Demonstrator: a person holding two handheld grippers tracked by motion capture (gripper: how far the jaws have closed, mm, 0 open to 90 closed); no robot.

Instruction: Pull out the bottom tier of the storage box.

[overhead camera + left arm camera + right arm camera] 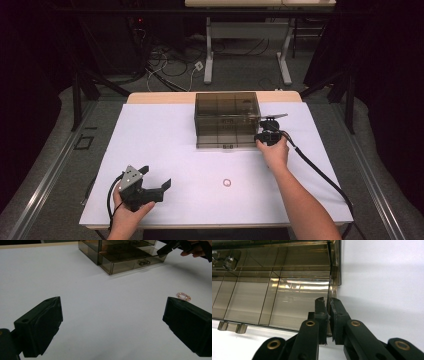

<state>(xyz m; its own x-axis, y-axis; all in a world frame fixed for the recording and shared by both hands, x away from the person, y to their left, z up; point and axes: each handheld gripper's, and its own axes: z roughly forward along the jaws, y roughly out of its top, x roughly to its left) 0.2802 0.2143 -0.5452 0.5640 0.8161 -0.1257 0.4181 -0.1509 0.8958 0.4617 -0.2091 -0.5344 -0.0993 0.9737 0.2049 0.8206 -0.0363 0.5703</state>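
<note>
We counted two tongs, one box, one ring. Right tongs point(328, 305) were clamped on right wall of drawer box point(226, 120), at bench point(165, 150) far centre. Box looked smoky brown, see-through, divided compartments, small handle on front. Left tongs point(150, 180) stood wide apart, holding nothing. Small pink beaded ring point(227, 183) lay on bench between both hands, touching neither tongs.

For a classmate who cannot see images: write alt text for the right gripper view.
The right gripper has its fingers shut on the thin side wall of a smoky clear drawer with dividers, pulled out over the white table.
</note>
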